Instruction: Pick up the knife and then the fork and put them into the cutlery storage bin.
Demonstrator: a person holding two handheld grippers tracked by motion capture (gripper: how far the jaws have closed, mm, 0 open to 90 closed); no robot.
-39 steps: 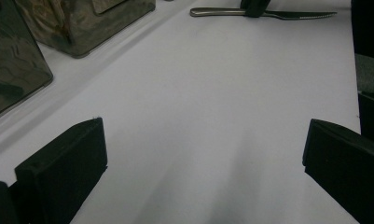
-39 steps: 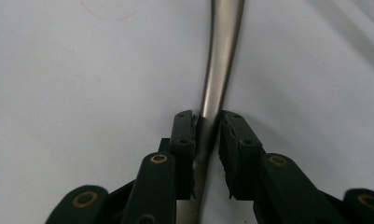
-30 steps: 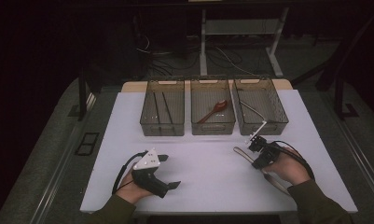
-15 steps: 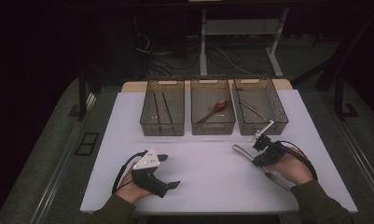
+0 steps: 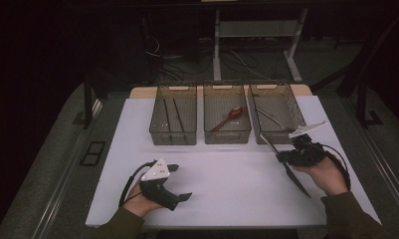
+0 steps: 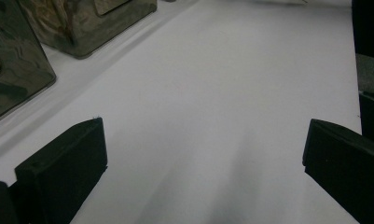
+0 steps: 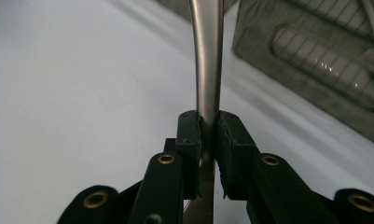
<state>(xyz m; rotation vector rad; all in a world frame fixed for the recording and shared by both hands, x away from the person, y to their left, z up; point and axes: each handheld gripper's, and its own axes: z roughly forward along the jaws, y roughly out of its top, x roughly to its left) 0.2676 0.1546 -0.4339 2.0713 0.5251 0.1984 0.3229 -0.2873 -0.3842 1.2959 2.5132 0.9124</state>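
Room: dark, cables and a metal stand on the floor behind a white table (image 5: 227,169).
Bins: 3 clear bins stand in a row at the far side; the left bin (image 5: 173,121) holds thin dark sticks, the middle bin (image 5: 227,119) a red spoon (image 5: 228,118), the right bin (image 5: 275,118) a slim metal piece.
Right gripper (image 7: 209,126): jaws pressed together on a metal utensil handle (image 7: 207,60), pads touching it on both sides.
Handle: runs straight out past the jaw tips toward the right bin, which sits just beyond; in the high view the utensil (image 5: 269,143) slants up off the table, its far end near that bin's front wall.
Left gripper (image 6: 203,154): jaws wide apart, nothing between them, bare table underneath; 2 bins sit off to one side ahead of the tips.
Hands: each hand wraps its gripper near the table's near edge, well apart.
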